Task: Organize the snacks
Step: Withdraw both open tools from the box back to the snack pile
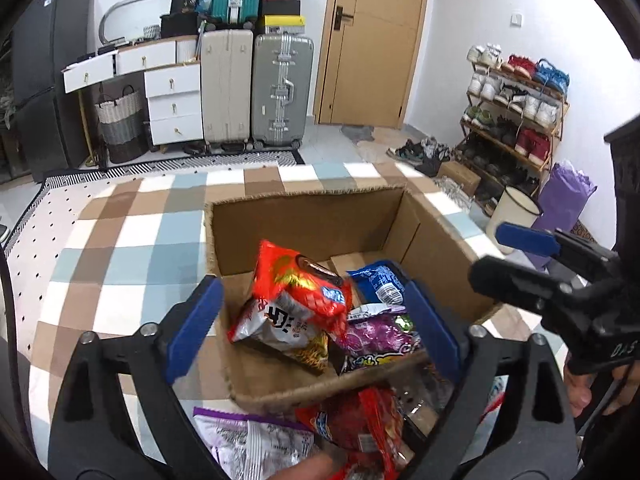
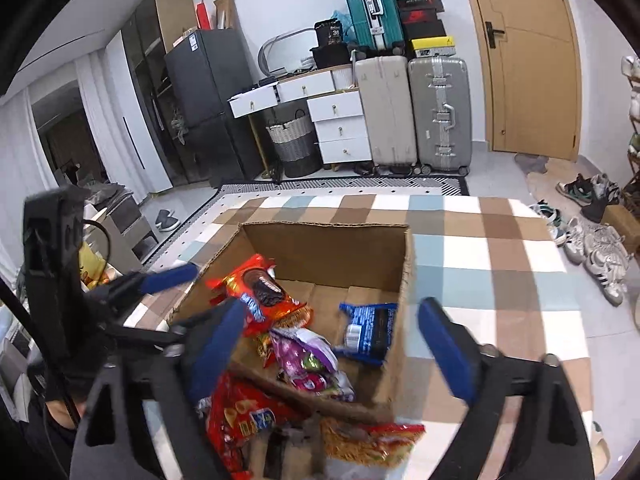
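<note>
Your left gripper (image 1: 314, 322) hangs over the near left of the box (image 1: 312, 220), jaws spread wide with nothing pinched; the packets seen between the pads lie loose below, so this reads as a release position over the drop zone. The box sits on the checked rug (image 1: 120, 248), top open, probably so snacks can go in from above. Inside, left to right: a red cookie pack (image 1: 298, 284) resting tilted on a silver bag (image 1: 280, 330) with large red characters, not legible to me; a purple pack (image 1: 380, 336); a blue pack (image 1: 378, 280) flat on the floor of the box with a white label, text too small. Outside the near wall, more snacks (image 1: 360, 428) wait unsorted. Your right gripper (image 2: 330, 340) straddles the box's right wall, jaws likewise spread and empty. The cookie picture suggests a sandwich biscuit; brand unreadable.
</note>
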A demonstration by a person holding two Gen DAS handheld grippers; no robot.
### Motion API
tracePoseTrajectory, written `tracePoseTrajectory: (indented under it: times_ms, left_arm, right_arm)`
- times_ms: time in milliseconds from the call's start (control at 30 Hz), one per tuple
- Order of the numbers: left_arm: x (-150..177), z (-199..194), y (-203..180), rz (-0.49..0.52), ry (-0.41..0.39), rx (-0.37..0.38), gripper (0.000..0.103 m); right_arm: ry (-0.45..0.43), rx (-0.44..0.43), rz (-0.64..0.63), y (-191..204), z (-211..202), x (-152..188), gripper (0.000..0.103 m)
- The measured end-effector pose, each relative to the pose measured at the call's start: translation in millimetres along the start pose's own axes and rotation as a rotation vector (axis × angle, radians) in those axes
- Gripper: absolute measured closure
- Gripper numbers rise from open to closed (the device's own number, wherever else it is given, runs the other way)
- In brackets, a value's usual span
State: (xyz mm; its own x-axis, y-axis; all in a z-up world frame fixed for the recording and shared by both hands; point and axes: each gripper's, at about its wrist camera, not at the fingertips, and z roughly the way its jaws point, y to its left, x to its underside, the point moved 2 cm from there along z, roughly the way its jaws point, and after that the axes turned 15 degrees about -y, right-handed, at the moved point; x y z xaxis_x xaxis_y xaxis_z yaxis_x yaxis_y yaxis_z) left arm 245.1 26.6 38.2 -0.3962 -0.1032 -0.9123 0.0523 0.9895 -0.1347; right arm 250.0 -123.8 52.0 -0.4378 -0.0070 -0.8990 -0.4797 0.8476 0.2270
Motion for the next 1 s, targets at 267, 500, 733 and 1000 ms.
tracePoseTrajectory:
  times_ms: [267,500,733,1000]
  left_arm:
    - [-3.2,-46.9,8.2,-0.024,-0.020,-0.025,0.001]
    - [5.5,-82.0,3.6,0.005,-0.018,-0.041,0.001]
    - [17.1,-108.6,2.6,-0.013,-0.007,-0.048,0.001]
    - [39.3,-123.9,3.0,-0.012,0.028,-0.040,0.001]
  right_arm:
    - [0.026,0.059,0.008,-6.0,-31.9,15.0,0.000]
    - [0.032,0.062,0.004,-2.7,-52.5,20.9,0.000]
    - [0.048,0.052,0.009,3.4,-65.4,31.2,0.000]
    - [0.098,0.056,0.004,5.5,-70.4,51.6,0.000]
